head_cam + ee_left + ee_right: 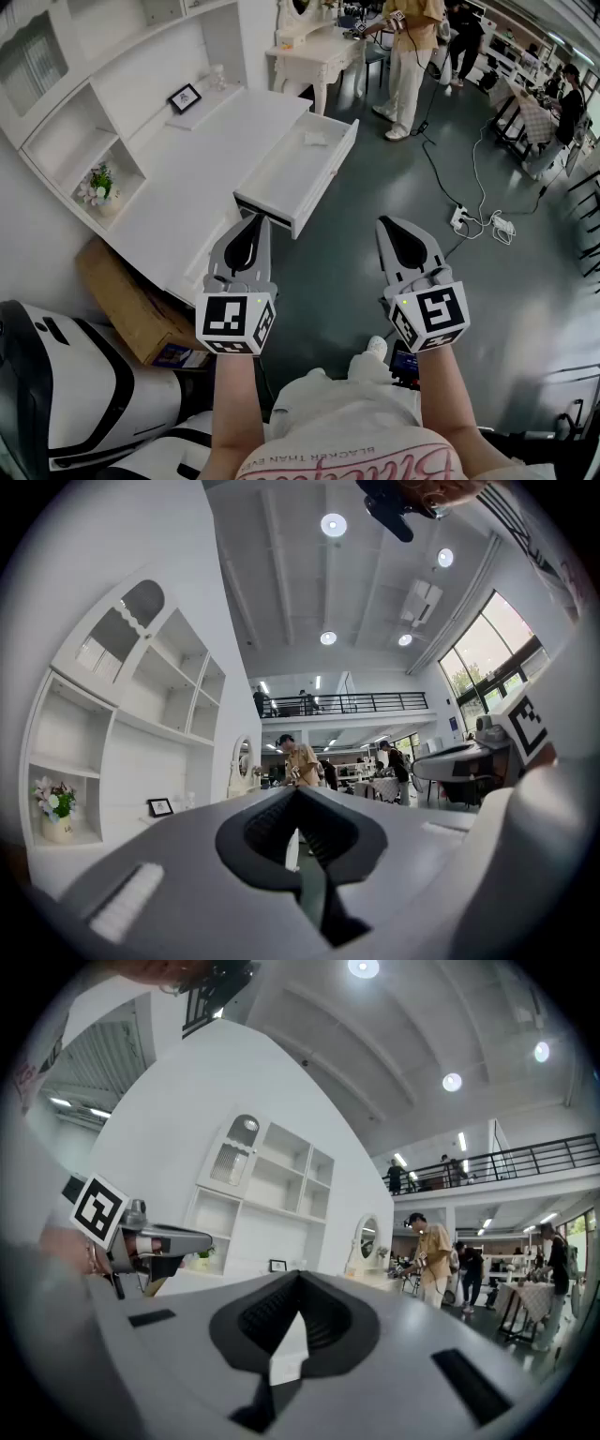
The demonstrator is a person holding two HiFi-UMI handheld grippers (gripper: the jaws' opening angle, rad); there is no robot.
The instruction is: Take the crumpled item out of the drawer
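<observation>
The white drawer (281, 183) stands pulled out from the white desk (187, 178). A small crumpled white item (316, 139) lies in its far end. My left gripper (254, 218) is shut and empty, its tip just before the drawer's near corner. My right gripper (390, 225) is shut and empty too, over the floor to the right of the drawer. In the left gripper view the left gripper (296, 793) has its jaws closed together with nothing between them. The right gripper (298, 1279) looks the same in the right gripper view. Both point level across the room.
A cardboard box (127, 300) and a white machine (75, 394) sit at the lower left beside the desk. A flower vase (98, 187) and picture frame (184, 97) stand on the shelves. A power strip (459, 217) with cables lies on the floor. People stand by a dressing table (314, 52).
</observation>
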